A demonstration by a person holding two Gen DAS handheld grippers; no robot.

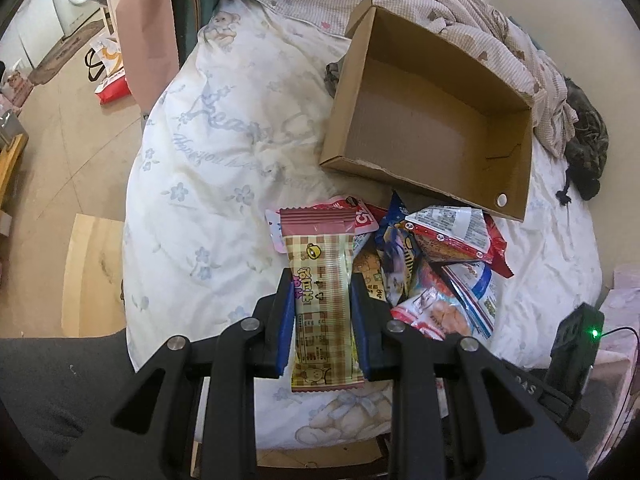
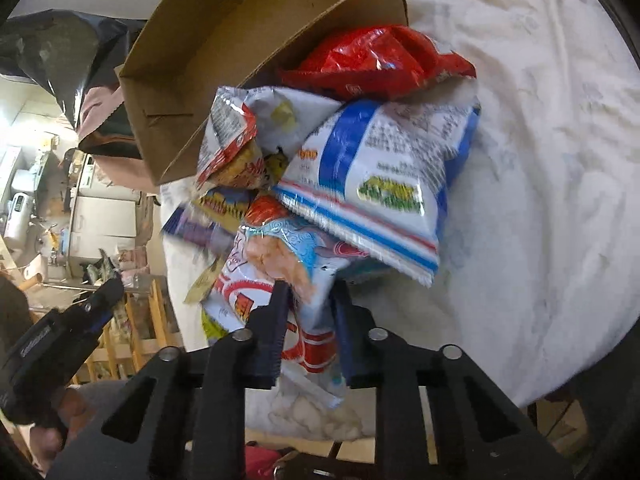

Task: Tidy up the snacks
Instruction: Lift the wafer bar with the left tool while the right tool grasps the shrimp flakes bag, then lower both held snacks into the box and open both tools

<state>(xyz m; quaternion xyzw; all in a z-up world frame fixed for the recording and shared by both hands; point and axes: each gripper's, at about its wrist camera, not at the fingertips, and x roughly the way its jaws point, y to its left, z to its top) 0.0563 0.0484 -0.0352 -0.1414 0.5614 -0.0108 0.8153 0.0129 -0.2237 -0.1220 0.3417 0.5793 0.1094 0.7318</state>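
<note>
Nearest, the left gripper [image 1: 322,280] clamps a checked wafer pack [image 1: 322,276] mid-length. The right gripper [image 2: 308,292] pinches a shrimp-cracker bag [image 2: 280,272] from the pile [image 1: 432,256] on the quilt [image 1: 224,152]. Both look light, crinkly, slippery and crushable. Beyond, the box [image 1: 424,184] sits empty.

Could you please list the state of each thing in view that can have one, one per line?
Cardboard box: open, empty.
Left gripper: shut on the plaid wafer pack.
Right gripper: shut on the shrimp cracker bag.
Blue-striped bag: sealed, on the pile.
Red bag: sealed, against the box.
</note>
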